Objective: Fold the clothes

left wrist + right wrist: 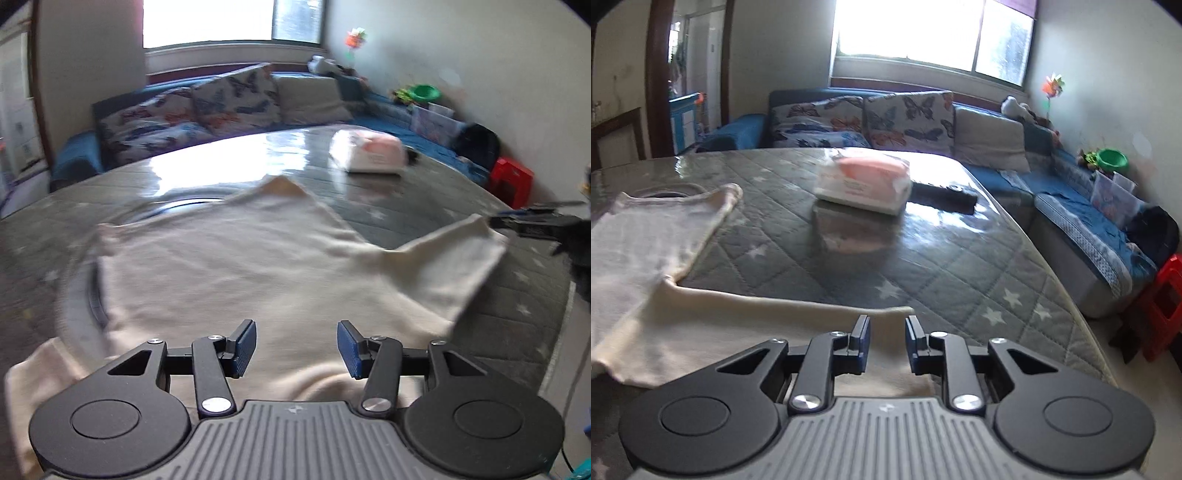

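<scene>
Left wrist view: your left gripper hangs with jaws apart over the cream shirt, spread flat on the table. Your right gripper, jaws also apart, sits at the sleeve end. You're likely at the first fold; next, pinch that sleeve. Motion blur hides the hem.

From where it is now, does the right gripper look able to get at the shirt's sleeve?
Probably yes. The right gripper is open, its fingers just above the end of the sleeve, which lies flat on the table. Nothing stands between them; the tissue pack sits well beyond.
</scene>
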The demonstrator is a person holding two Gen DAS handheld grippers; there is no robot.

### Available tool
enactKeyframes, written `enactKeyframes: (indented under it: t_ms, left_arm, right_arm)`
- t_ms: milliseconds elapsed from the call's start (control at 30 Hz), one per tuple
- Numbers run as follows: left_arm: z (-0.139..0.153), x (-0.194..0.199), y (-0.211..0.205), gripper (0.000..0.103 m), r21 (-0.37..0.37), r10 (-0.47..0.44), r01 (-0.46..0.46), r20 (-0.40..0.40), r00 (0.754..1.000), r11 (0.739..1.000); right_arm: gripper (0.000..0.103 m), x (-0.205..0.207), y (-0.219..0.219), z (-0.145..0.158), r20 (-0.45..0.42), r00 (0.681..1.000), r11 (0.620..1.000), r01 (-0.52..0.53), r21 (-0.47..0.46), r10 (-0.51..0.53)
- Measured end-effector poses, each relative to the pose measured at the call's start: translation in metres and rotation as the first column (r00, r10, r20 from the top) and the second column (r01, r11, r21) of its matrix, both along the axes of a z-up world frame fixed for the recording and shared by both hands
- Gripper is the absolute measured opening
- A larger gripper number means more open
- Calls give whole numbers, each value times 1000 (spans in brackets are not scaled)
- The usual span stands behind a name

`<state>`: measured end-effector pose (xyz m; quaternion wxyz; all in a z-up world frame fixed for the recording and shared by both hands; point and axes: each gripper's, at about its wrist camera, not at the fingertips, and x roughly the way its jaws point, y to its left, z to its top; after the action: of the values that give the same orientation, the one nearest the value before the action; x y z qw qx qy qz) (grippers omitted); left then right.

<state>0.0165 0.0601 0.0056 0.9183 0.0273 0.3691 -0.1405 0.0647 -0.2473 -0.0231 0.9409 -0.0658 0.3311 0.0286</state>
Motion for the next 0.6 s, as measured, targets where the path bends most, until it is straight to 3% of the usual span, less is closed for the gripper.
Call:
enactKeyframes:
  t_ms: [100, 267, 400, 600]
  left_arm:
    - [0, 0, 39, 52, 21, 124, -124, 8, 992, 992]
    - [-12, -3, 94, 53, 86, 300, -300, 12, 954, 950]
    - [-28, -5, 115, 53, 112, 347, -343, -19, 938, 933]
    - [-36, -4, 120, 49, 108, 345, -342, -7, 939, 933]
  right_arm:
    - [23, -4, 21, 10, 19, 998, 998, -62, 23, 62]
    - [33, -7, 53, 15, 11, 988, 986, -156, 52, 155]
    - [35, -7, 84, 12, -14, 973, 972, -228, 52, 229]
    - [39, -11, 125, 4, -52, 942, 943, -329, 43, 331]
